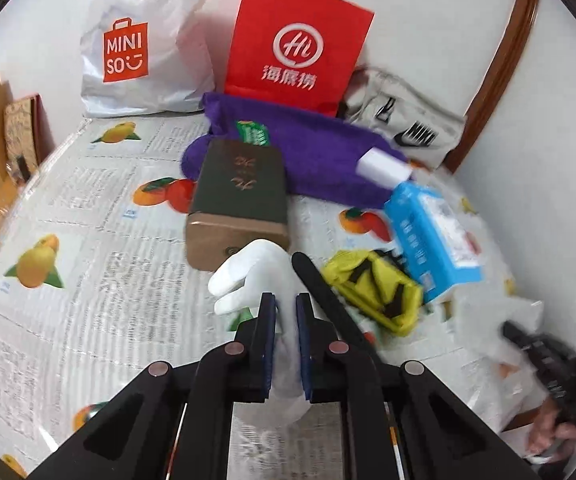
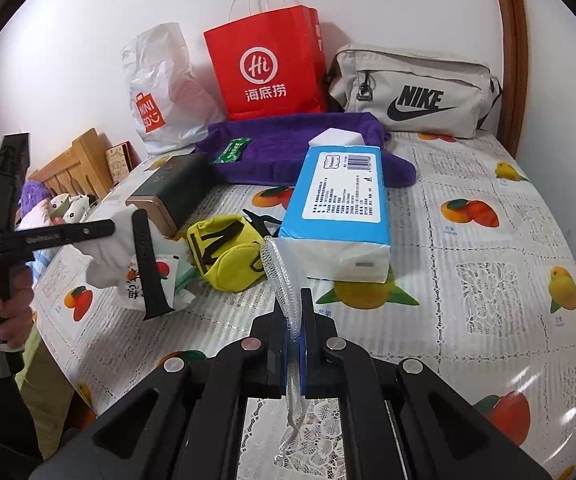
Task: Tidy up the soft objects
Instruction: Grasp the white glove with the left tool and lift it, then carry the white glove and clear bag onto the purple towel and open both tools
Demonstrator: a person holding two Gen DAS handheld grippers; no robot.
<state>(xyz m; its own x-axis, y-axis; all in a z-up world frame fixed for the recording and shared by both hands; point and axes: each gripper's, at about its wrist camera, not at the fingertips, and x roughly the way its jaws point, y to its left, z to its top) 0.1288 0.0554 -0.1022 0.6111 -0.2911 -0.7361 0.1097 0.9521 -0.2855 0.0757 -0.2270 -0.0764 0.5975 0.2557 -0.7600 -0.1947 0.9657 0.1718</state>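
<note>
Left wrist view: left gripper (image 1: 286,308) clamped on a limp white glove (image 1: 248,276) lifted above the fruit-print tablecloth (image 1: 88,208), light and floppy, best pinched mid-body; right gripper (image 2: 294,312) closed on a clear mesh strip (image 2: 284,276).

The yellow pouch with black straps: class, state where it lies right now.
In the right wrist view the yellow pouch lies left of centre on the fruit-print tablecloth, touching the blue tissue pack on its right, with the dark box behind.

White glove (image 1: 256,280) pinched in tongs (image 1: 286,304)
</note>
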